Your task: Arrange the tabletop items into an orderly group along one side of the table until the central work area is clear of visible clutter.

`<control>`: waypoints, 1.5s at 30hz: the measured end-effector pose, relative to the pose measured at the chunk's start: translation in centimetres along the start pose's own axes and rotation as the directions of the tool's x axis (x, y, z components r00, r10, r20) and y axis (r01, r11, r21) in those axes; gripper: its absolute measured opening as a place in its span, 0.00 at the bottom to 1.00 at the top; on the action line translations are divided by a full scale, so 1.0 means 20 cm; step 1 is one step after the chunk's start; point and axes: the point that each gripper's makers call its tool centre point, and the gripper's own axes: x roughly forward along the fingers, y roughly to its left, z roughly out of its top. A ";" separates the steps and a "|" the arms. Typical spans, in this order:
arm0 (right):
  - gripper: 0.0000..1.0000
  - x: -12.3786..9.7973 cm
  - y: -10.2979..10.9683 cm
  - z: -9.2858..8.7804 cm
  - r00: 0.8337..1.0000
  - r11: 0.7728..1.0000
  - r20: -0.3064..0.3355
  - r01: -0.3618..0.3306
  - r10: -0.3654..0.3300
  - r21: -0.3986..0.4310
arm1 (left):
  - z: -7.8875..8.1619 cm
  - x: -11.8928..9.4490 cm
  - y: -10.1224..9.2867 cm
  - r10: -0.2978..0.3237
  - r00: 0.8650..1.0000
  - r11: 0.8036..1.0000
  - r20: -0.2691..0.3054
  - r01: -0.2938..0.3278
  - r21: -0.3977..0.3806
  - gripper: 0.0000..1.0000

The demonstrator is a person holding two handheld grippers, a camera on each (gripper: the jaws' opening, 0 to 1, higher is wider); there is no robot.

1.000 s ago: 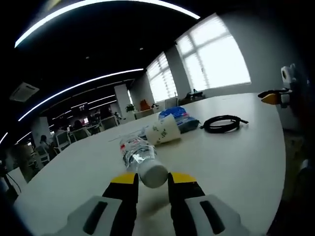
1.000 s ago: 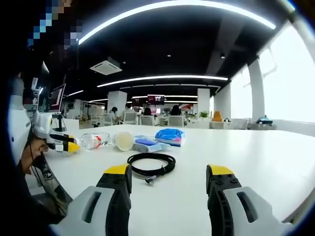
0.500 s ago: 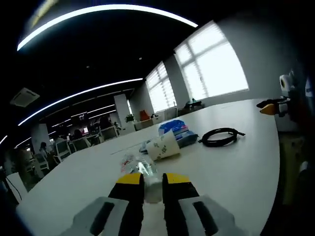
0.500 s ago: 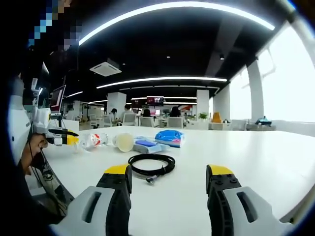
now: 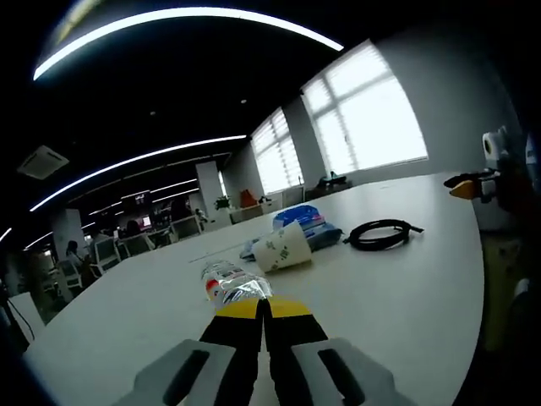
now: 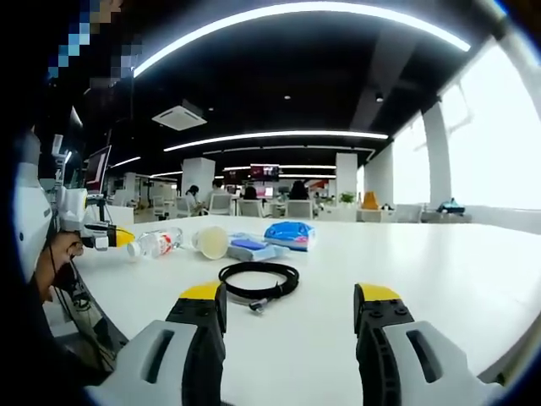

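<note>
Left gripper (image 5: 263,306) fingers, a second ago apart around water bottle (image 5: 228,283) cap, now closed on it, apparently pinching cap end. Bottle end seems raised slightly off tabletop (image 5: 397,271).

Black cable (image 6: 258,278), blue packet (image 6: 289,232), white table (image 6: 439,279)

An open-plan office, by the look of it: a long white table (image 6: 439,279), rows of desks and chairs (image 6: 254,205) with people seated far back, curved ceiling light strips (image 6: 279,135), tall windows (image 5: 372,110), probably monitors (image 6: 98,169).
</note>
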 end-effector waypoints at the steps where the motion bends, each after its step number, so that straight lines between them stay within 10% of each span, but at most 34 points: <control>1: 0.58 0.00 0.00 0.00 1.000 1.000 -0.002 -0.002 0.002 -0.001 | 0.00 0.00 0.00 0.001 1.000 1.000 -0.001 -0.001 0.003 0.00; 45: 0.58 0.01 -0.01 -0.04 1.000 1.000 -0.025 -0.006 0.006 -0.004 | -0.10 0.01 -0.05 0.032 0.997 0.999 -0.077 -0.030 0.026 0.28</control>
